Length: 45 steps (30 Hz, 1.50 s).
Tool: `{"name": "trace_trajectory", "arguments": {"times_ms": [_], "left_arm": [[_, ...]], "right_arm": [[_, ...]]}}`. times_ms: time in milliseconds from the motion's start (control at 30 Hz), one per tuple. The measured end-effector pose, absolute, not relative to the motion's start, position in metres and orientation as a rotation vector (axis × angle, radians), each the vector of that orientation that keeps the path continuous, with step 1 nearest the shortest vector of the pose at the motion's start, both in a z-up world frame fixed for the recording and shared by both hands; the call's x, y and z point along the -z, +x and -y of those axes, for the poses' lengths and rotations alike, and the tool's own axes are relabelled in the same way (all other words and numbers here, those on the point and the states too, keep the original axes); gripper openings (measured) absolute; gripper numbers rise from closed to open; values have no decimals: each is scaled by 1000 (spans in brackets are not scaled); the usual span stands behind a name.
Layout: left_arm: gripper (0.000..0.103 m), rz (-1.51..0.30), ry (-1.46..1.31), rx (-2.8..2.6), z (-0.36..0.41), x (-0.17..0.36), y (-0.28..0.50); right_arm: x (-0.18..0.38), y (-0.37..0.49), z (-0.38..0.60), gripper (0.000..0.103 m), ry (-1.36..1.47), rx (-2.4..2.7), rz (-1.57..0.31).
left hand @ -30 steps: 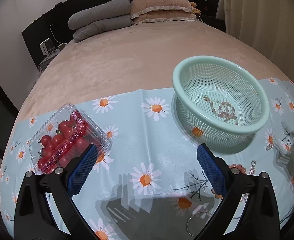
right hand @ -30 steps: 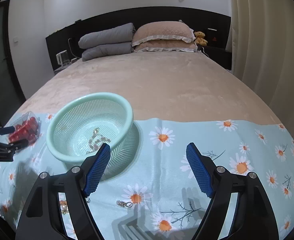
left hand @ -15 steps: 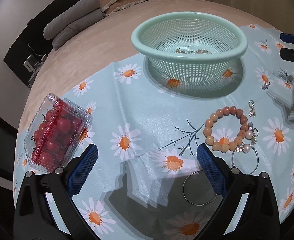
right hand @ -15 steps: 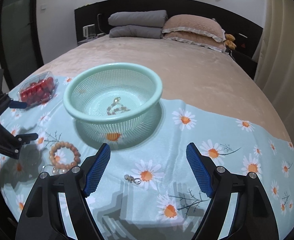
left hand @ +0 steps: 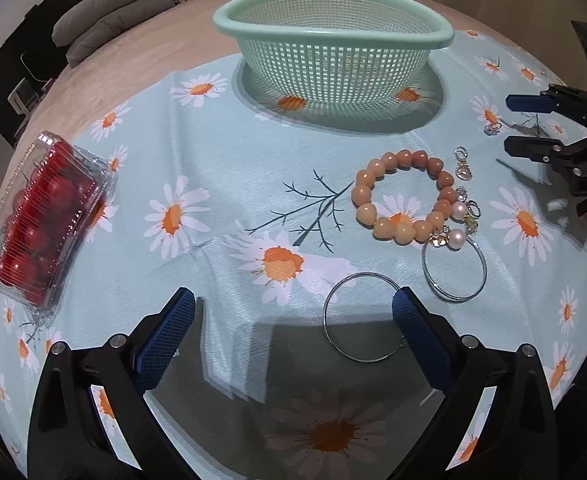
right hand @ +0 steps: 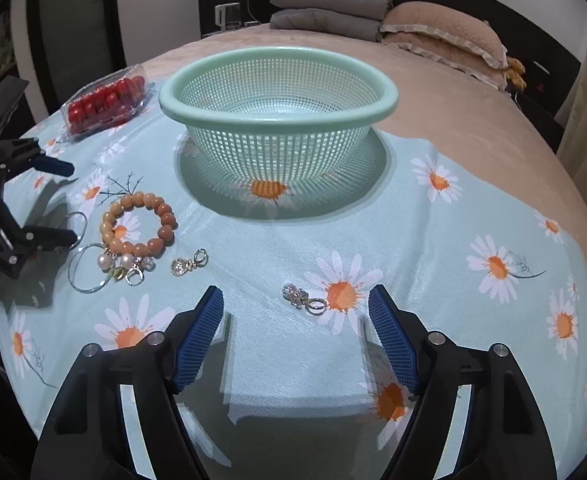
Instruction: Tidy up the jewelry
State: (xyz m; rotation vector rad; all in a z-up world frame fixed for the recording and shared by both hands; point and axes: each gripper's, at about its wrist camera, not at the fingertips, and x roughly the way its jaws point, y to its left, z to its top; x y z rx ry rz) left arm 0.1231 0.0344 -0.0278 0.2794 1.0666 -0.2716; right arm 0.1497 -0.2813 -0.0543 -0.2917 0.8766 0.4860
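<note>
Silver charm (right hand: 304,299) lies on the cloth (right hand: 433,240) between the right gripper's (right hand: 295,338) closing, still-empty jaws, so centre them low before pinching; left gripper (left hand: 293,334) hangs spread by a hoop (left hand: 363,316).

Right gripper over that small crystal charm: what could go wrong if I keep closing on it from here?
The right gripper is closing, with the crystal charm just beyond its tips, not yet between them.
1. The charm lies flat on the soft daisy cloth; the pads may pinch fabric or slide over it.
2. Its loose ring could slip out on the way to the green basket.
3. The left gripper, open, has its right pad over a wire hoop and may snag it.
</note>
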Motion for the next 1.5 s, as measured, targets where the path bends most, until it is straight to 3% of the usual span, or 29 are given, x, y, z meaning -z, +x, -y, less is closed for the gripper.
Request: {"name": "trace_trajectory", "arguments": {"times_ms": [133, 200, 233, 333, 367, 400, 467, 600, 633, 667, 767, 1067, 1267, 1300, 1333, 1433, 1500], "left_arm": [[97, -1076, 275, 268, -32, 33, 122], [91, -1084, 258, 288, -31, 33, 121], [87, -1085, 263, 298, -30, 32, 121], [73, -1086, 297, 319, -22, 30, 116], [55, -1097, 291, 349, -19, 29, 114], [51, -1101, 295, 367, -16, 28, 112], [28, -1097, 341, 373, -6, 26, 108], [9, -1104, 353, 354, -1, 26, 107], [4, -1114, 329, 354, -3, 25, 107], [3, -1133, 294, 361, -6, 24, 108], [3, -1150, 274, 359, -8, 22, 111], [2, -1127, 269, 356, -7, 10, 104], [5, -1109, 272, 370, -8, 7, 105], [7, -1115, 274, 379, -8, 9, 105], [18, -1114, 277, 377, -8, 9, 105], [53, -1106, 295, 367, -7, 11, 105], [60, -1101, 293, 370, -7, 12, 105]], "right_arm": [[65, 158, 279, 48, -271, -485, -925], [65, 161, 277, 38, -260, -493, -940], [64, 162, 276, 28, -260, -496, -945], [64, 163, 276, 24, -253, -494, -961], [64, 164, 275, 23, -253, -494, -963], [64, 164, 275, 23, -255, -493, -965], [62, 164, 275, 23, -254, -492, -970], [58, 162, 276, 21, -250, -513, -972], [55, 161, 277, 18, -242, -519, -966], [51, 160, 278, 9, -234, -529, -954], [42, 156, 279, 4, -236, -542, -943], [31, 151, 288, 4, -222, -553, -911], [37, 151, 283, 12, -261, -542, -913], [39, 151, 281, 21, -267, -543, -915], [41, 150, 279, 30, -273, -547, -915], [45, 149, 274, 43, -300, -538, -910], [49, 151, 271, 48, -311, -534, -915]]}}
